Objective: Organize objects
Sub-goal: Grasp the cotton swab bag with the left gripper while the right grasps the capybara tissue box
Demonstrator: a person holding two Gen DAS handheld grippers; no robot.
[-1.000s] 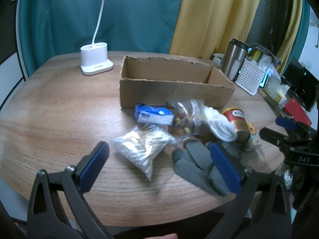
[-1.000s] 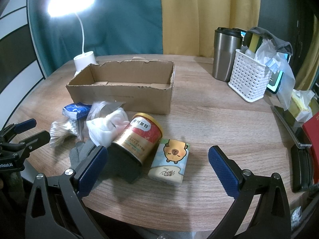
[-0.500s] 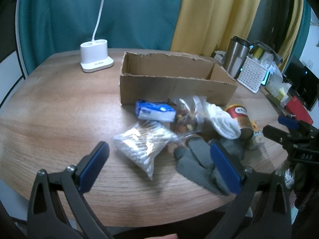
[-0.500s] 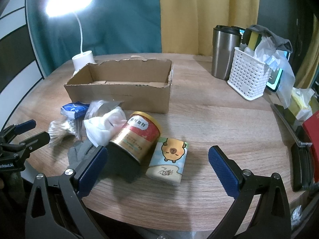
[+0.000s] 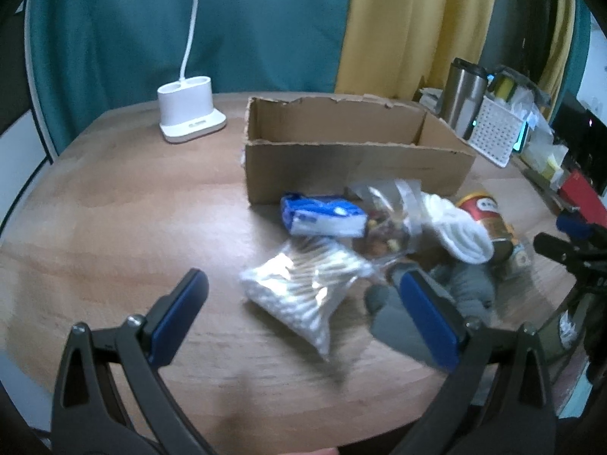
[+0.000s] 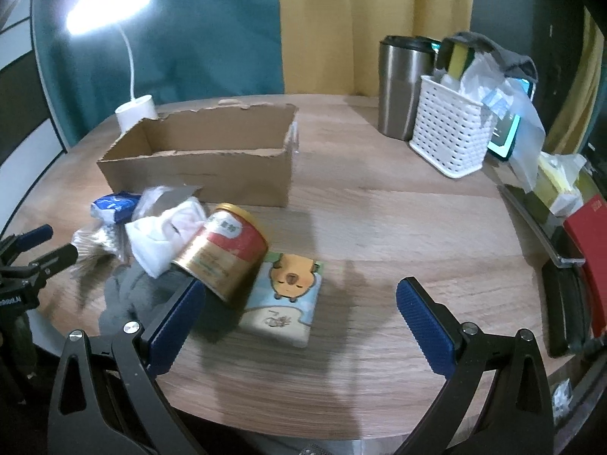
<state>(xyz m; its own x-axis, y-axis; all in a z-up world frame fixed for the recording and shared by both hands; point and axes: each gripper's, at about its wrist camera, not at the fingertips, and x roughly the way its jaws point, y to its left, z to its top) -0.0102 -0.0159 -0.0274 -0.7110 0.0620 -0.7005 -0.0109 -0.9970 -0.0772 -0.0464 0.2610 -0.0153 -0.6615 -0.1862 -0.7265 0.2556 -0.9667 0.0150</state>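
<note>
- The left tool (image 5: 303,303) hangs over the near edge of the round wooden tabletop (image 5: 114,208), its blue-padded fingers wide apart with nothing between them.
- Just ahead of it lies a clear bag of cotton swabs (image 5: 303,292), with a grey glove (image 5: 402,314) beside it, partly behind the right-hand finger.
- The right tool (image 6: 299,311) is likewise spread wide and holds nothing; a small pack with a cartoon capybara (image 6: 288,295) lies flat on the tabletop between its fingers.
- A gold and red can (image 6: 224,250) lies tipped on its side, touching that pack and resting on the glove.
- A white cloth bundle (image 6: 163,235) leans against the can; behind it are a crinkled clear bag of snacks (image 5: 387,223) and a blue and white packet (image 5: 322,220).
- The open cardboard box (image 6: 205,155) stands just behind the pile; its floor is hidden by the walls.
- Farther back stand a white lamp base (image 5: 189,113), a steel tumbler (image 6: 402,87) and a white basket (image 6: 451,132), the last two touching.
</note>
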